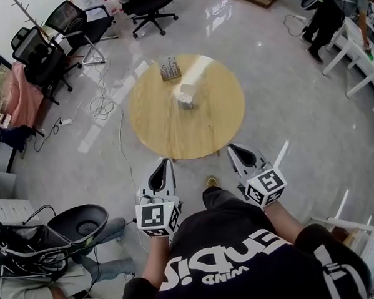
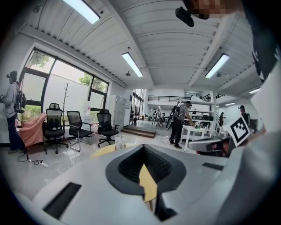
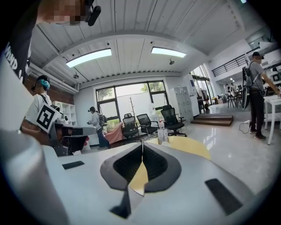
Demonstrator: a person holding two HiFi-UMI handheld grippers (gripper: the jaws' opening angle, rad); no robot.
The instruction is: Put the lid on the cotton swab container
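Round light-wood table [image 1: 217, 122]: one, dead centre.
Clear box-shaped cotton swab container [image 1: 170, 68]: one, up on that table.
Small whitish boxy lid [image 1: 185, 97]: one, also on the table.
Grey-and-black two-jaw grippers: two, the left gripper [image 1: 166, 160] and the right gripper [image 1: 232, 147].
Square-marker cubes [image 1: 158, 219]: two, one per gripper.
Black mesh office chairs [image 1: 41, 56]: three, lined along the top left.

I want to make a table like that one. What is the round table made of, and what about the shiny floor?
The round table looks like light wood or a wood-look board: pale tan and matte, with faint grain streaks. The floor looks like polished stone or tile, or maybe sealed concrete: it is grey and glossy, and bright light reflects off it in streaks.
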